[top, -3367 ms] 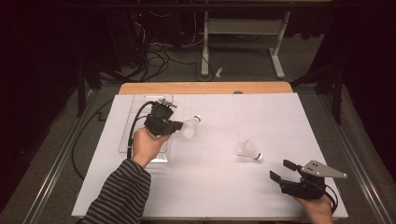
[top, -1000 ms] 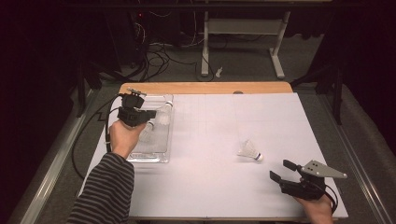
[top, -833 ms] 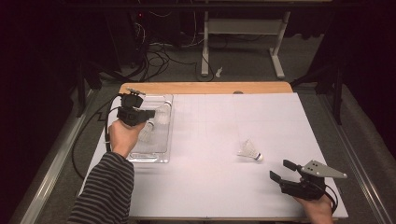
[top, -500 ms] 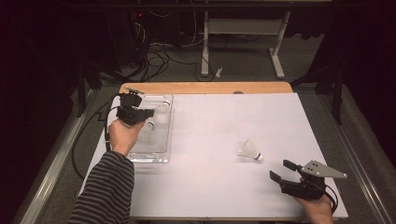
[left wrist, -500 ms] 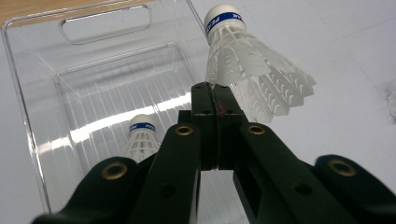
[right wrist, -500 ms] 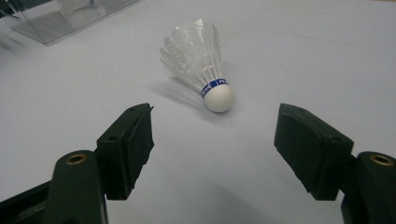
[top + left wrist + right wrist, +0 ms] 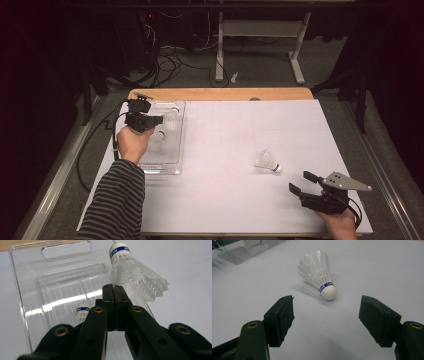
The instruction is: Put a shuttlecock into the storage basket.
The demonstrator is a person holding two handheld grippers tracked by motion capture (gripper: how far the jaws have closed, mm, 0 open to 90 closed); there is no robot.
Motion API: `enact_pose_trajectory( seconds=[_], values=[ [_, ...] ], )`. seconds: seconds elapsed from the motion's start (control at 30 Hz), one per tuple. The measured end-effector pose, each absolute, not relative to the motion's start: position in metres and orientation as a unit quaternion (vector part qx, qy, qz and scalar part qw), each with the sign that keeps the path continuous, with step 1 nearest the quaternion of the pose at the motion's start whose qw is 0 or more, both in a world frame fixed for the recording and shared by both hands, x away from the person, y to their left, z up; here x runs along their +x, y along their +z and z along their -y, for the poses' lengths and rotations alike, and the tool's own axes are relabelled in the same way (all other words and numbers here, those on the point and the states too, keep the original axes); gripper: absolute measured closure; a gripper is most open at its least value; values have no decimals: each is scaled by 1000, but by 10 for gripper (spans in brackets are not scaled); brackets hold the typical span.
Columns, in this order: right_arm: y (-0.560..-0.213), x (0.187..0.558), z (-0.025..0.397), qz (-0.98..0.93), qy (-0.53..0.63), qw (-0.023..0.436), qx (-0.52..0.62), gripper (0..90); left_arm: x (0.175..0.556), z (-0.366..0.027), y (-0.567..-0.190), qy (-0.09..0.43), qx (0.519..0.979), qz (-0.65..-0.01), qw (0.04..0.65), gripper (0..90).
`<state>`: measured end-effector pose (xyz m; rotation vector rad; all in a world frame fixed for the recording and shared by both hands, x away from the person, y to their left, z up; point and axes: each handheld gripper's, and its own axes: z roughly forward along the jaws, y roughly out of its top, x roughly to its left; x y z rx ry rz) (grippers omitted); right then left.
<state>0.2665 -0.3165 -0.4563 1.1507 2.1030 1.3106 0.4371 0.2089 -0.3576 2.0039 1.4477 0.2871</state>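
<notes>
Pinching the feather skirt of a white shuttlecock (image 7: 135,277) over the clear plastic tray (image 7: 27,302), the left gripper (image 7: 115,296) is pressed together (right gripper (image 7: 325,317) spread wide, another white feathered shuttlecock (image 7: 318,272) just ahead).

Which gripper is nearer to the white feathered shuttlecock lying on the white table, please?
Right. The right gripper sits just beside that shuttlecock, jaws open; the left gripper is across the table over the clear tray.

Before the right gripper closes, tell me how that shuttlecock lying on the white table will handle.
The shuttlecock probably weighs very little: thin feathers, small cork. Lying on its side, it may roll in an arc if nudged. Its skirt looks crushable, so the open right gripper had better pinch gently.
</notes>
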Motion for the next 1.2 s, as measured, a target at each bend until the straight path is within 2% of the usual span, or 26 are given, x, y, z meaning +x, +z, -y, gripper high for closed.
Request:
enact_pose_trajectory(
  seconds=[1.2],
  values=[
    [-457, 266, 316, -755, 469, 201, 411, 287, 467, -202, -387, 108, 744, -591, 293, 895]
  ],
)
